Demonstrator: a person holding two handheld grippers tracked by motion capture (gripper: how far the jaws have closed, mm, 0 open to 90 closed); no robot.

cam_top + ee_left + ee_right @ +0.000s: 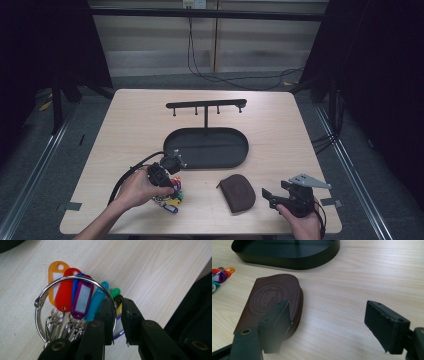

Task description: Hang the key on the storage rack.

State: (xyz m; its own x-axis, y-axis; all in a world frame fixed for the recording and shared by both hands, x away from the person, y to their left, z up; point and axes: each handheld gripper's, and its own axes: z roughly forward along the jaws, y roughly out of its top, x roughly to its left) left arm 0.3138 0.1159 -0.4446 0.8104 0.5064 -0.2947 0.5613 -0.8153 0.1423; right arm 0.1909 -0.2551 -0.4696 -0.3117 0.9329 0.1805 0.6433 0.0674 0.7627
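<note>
- Risk, as I judge it: the left gripper (117, 315) has only a thin bite on the key ring (72, 280); its jaws are closed nearly together on the wire at the ring's right side, with a yellow tag (119, 310) wedged in the narrow gap; smooth round wire held at one spot can swivel or slide out, so a quick lift could spin the ring and drop it
- The tags (82, 298) and the small rings (57, 322) hang loose from the ring; if it is carried to the stand (206, 105), they could swing, snag a peg or drag over the tray (240, 157)
- The left hand (135, 187) covers much of the ring in the high view, so aiming from above would be poor
- The right gripper (329, 322) is wide open and holds nothing; its left jaw sits over the near right edge of the pouch (272, 297), so a stray close or push could shift the pouch
- Place: the ring lies on the table (130, 120) near its near left edge, left of the pouch and nearer than the tray; most of the loop spreads to the left of the left gripper's fingers (107, 315), the wire passing between them
- In the high view the right gripper (272, 195) rests just right of the pouch (239, 192), apart from the ring (172, 200)
</note>
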